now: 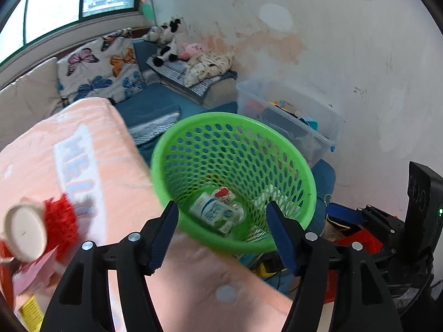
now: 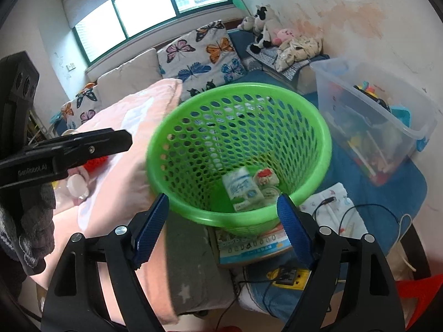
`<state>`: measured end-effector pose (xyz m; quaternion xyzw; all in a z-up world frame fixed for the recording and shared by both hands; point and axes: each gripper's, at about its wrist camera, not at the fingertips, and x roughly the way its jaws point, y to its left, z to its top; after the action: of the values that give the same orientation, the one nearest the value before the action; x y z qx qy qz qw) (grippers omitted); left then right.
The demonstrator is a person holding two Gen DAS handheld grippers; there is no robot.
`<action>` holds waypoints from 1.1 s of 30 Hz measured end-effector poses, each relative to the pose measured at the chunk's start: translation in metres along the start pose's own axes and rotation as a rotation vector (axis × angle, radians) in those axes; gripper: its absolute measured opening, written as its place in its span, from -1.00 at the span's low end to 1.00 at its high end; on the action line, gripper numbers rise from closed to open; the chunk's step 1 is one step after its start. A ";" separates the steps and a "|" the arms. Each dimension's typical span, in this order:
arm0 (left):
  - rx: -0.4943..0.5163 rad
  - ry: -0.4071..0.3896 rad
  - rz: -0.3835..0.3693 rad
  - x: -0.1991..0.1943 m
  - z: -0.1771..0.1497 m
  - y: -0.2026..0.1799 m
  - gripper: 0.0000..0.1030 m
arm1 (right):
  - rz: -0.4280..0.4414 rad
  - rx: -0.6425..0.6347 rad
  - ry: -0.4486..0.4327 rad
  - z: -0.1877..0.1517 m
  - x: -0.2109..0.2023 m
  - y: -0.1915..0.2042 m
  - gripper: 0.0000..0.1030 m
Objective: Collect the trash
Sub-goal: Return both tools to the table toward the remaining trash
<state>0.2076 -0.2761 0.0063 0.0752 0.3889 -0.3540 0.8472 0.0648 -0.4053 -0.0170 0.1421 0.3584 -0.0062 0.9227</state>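
Lower left of the left wrist view, a round white lid (image 1: 24,232) and red shredded wrapper (image 1: 61,222) lie on the pink blanket (image 1: 116,171): light, crushable, best pinched at an edge. Left gripper (image 1: 223,236) and right gripper (image 2: 223,228) both gape wide, holding nothing. Centre, the green mesh basket (image 2: 322,135) holds a milk carton (image 2: 242,188).

Butterfly-print cushion (image 2: 203,55) leans below the window (image 2: 144,13). Plush cow (image 2: 263,27) sits near the wall. Clear storage bin (image 2: 373,116) holds toys.
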 end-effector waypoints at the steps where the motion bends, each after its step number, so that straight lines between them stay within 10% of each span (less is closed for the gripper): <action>1: -0.003 -0.014 0.006 -0.008 -0.004 0.002 0.23 | 0.007 -0.003 -0.002 0.000 -0.001 0.003 0.57; 33: -0.192 -0.117 0.264 -0.164 -0.141 0.169 0.58 | 0.188 -0.235 0.012 0.011 0.011 0.155 0.67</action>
<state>0.1601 -0.0059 0.0013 0.0237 0.3576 -0.2048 0.9108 0.0972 -0.2589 0.0231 0.0659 0.3473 0.1230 0.9273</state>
